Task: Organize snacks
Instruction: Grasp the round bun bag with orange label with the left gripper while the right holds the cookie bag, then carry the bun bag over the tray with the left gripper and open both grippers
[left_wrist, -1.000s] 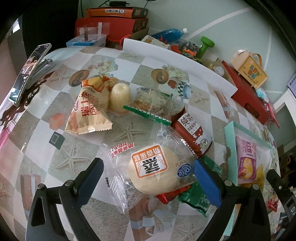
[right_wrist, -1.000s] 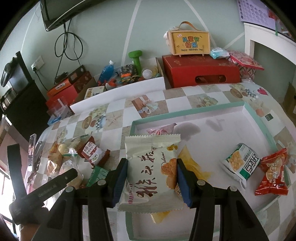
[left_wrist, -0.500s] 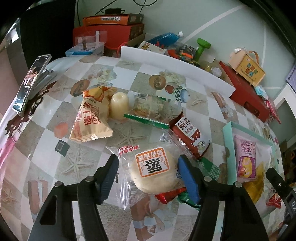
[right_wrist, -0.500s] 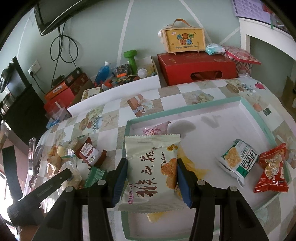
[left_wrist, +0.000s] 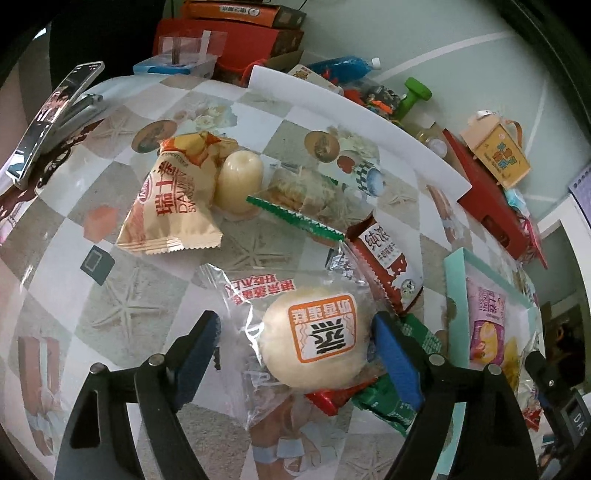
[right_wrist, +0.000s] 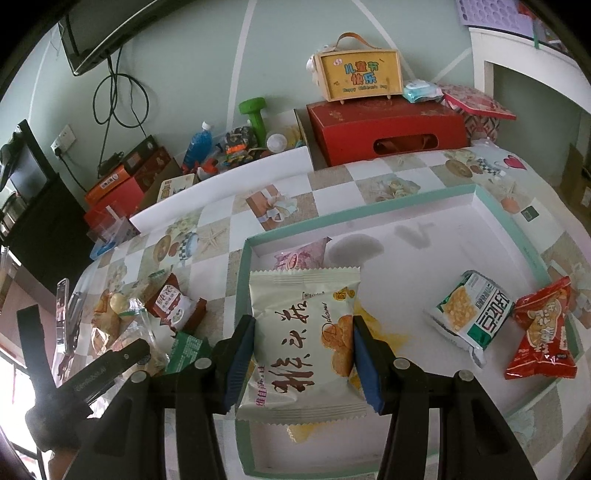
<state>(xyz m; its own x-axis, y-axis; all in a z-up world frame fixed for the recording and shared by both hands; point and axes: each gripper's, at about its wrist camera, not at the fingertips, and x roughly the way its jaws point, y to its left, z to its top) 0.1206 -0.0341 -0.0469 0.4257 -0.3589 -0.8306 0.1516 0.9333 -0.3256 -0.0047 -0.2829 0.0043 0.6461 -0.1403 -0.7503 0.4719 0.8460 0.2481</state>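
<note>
Left gripper (left_wrist: 295, 354) wide, straddling the bun packet (left_wrist: 314, 343) crosswise near the table's (left_wrist: 129, 314) near edge; right gripper (right_wrist: 303, 354) holds the cream packet (right_wrist: 303, 332) above the tray (right_wrist: 509, 229)

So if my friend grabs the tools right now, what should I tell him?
Right tool: shut on the cream packet, held over the tray.
Left tool: open around the bun on the table, not gripping yet.
Done: pink packet, green packet, red packet and a yellow one under the cream packet lie in the tray.
Left: drop the cream packet in, grab the bun, then move the orange packet, jelly cup, clear wafer pack, milk packet and the green and red ones under the bun.
</note>
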